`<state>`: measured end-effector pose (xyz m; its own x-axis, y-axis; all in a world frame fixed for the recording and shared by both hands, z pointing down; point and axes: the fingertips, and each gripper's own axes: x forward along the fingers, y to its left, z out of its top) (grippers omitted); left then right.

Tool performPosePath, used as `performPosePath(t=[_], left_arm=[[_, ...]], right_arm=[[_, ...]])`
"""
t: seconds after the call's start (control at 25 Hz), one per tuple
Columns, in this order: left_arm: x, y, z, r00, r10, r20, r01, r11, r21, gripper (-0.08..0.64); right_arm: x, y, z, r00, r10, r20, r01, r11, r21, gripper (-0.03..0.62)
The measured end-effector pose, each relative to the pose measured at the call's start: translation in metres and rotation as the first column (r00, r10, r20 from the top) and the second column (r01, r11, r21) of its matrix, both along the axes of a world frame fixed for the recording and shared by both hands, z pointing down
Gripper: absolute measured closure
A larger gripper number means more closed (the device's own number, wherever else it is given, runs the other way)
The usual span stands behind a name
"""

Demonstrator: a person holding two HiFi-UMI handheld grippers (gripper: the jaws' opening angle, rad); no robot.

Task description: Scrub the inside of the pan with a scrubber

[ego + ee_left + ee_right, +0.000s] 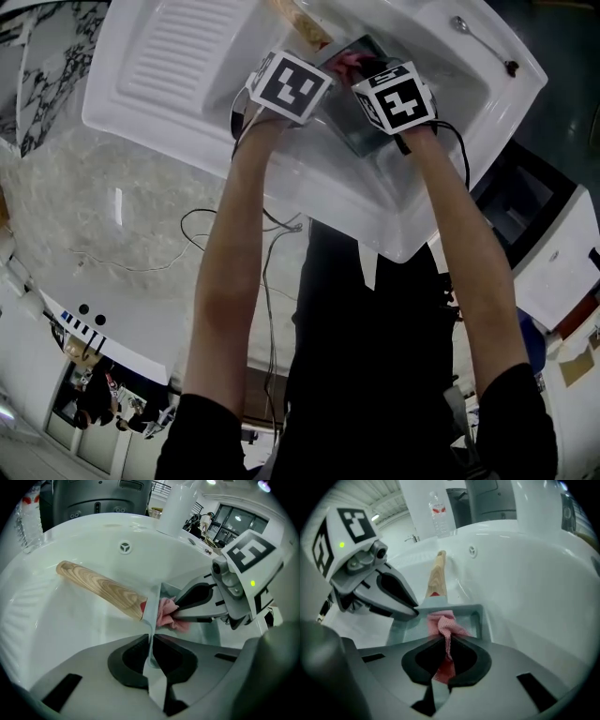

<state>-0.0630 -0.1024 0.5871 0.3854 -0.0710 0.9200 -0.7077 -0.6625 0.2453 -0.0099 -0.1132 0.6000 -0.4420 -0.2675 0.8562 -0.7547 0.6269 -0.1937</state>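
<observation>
Holding the pan: our left gripper [151,645] is clamped on the near wall of the metal pan [151,613].
Scrubber: we pinch the pink scrubber [443,623] in our right gripper [447,660]; it reaches inside the pan.
Pan's place: in the white sink [525,573], wooden handle [101,588] pointing away from us.

Right gripper [446,644] pinches a pink mesh scrubber [442,622] inside the square pan [482,620], seemingly touching its floor.
</observation>
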Motion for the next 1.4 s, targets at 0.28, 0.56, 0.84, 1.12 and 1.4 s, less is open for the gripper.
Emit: performPosePath(t=[0.28, 0.56, 0.84, 1.12, 1.4], left_arm=[[0.000, 0.000, 0.001, 1.000, -0.002, 0.015, 0.002, 1.000, 0.007, 0.517], [0.000, 0.002, 0.004, 0.999, -0.052, 0.009, 0.052, 0.999, -0.012, 0.517], [-0.008, 0.009, -0.003, 0.994, 0.037, 0.102, -0.038, 0.999, 0.005, 0.517], [-0.017, 0.018, -0.044, 0.997, -0.023, 0.073, 0.019, 0.998, 0.055, 0.517], [-0.016, 0.026, -0.089, 0.998, -0.059, 0.005, 0.058, 0.992, 0.116, 0.517]], right_arm=[[-0.001, 0.056, 0.006, 0.983, -0.159, -0.086, 0.152, 0.985, -0.084, 0.548], [-0.002, 0.105, 0.012, 0.932, -0.348, -0.102, 0.311, 0.912, -0.267, 0.548], [0.026, 0.086, -0.019, 0.945, -0.287, -0.159, 0.246, 0.941, -0.234, 0.548], [0.041, 0.076, -0.067, 0.977, -0.173, -0.122, 0.161, 0.981, -0.108, 0.548], [0.049, 0.067, -0.112, 0.986, -0.132, -0.097, 0.134, 0.991, 0.008, 0.548]])
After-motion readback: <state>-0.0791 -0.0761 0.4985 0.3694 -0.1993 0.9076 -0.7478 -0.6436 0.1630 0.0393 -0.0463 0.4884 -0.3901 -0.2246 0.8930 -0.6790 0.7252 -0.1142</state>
